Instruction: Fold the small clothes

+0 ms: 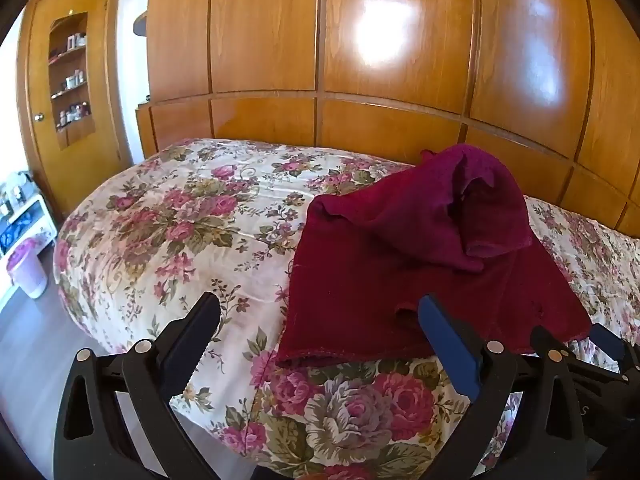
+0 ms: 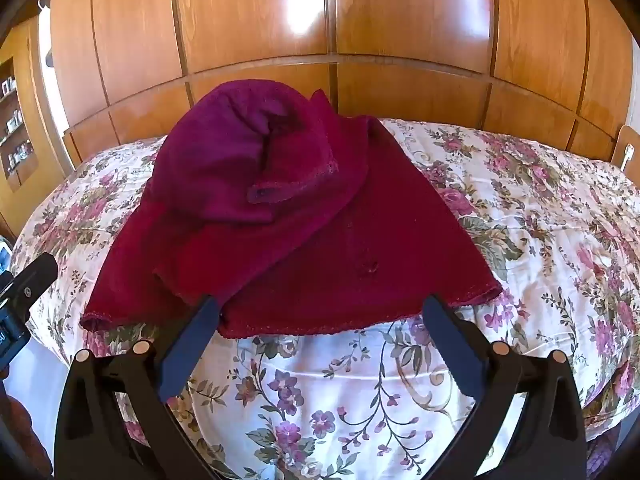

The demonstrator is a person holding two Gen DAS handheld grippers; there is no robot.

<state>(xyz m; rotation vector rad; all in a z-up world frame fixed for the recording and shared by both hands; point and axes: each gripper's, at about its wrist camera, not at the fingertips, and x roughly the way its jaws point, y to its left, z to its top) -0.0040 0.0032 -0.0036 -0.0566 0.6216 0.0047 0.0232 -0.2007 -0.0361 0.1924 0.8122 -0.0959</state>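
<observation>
My left gripper (image 1: 320,320) has its jaws spread wide with nothing between them, hanging above the near edge of the bed (image 1: 160,216); its right-hand finger (image 1: 448,344) sits in front of the near hem of the dark red garment (image 1: 420,272), though I cannot tell whether it touches the cloth. My right gripper (image 2: 320,316) also has its jaws wide apart and empty, tilted down over the same near edge, with both fingertips just at the garment's near hem. In the left wrist view, part of my right gripper shows at the lower right, beside the garment's near right corner. The garment lies on the flowered bedspread (image 2: 520,216), spread flat toward the near edge of the bed, its hem running roughly along that edge. Farther back, its upper part is bunched and rolled over on itself into a raised hump, with a purplish inner side showing. Beyond the bed's far edge stands a glossy wooden wardrobe (image 2: 256,12) with panelled doors. Off the bed's left end are a tall wooden cabinet (image 1: 72,80) with small items on open shelves and a pale lidded bin (image 1: 26,270) on the floor.
</observation>
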